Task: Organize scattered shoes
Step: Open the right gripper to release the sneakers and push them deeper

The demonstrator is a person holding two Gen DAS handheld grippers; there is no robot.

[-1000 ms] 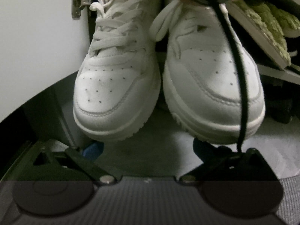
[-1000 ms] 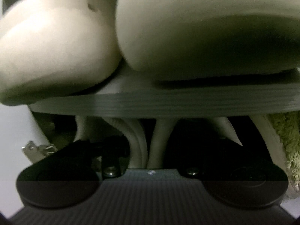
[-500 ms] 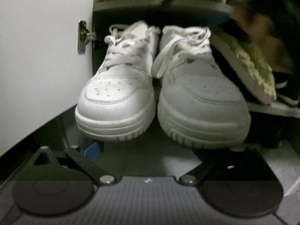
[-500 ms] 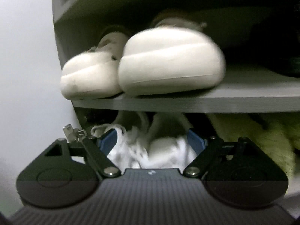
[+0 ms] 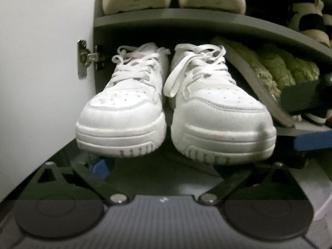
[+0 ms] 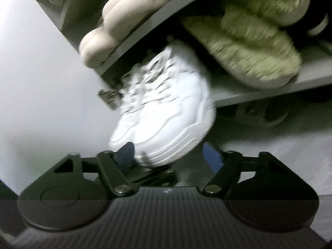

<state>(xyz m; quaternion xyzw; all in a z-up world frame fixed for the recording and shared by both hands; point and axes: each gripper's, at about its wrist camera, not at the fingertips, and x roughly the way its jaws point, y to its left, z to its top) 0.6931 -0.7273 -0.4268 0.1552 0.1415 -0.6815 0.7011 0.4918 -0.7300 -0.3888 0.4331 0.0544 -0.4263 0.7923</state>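
On the lower shelf (image 5: 311,129), white sneakers (image 5: 174,108) side by side, toes poking over the edge. Right gripper (image 6: 169,155) closing on nothing; left gripper (image 5: 166,166) spread wide, empty.

A grey shoe cabinet (image 5: 172,18) with stacked shelves fills the view, its inside dim and shadowed. On its left a white door (image 5: 41,62) stands open, hung on a metal hinge (image 5: 84,58). Below the shelves lies a pale, speckled floor (image 6: 280,155).
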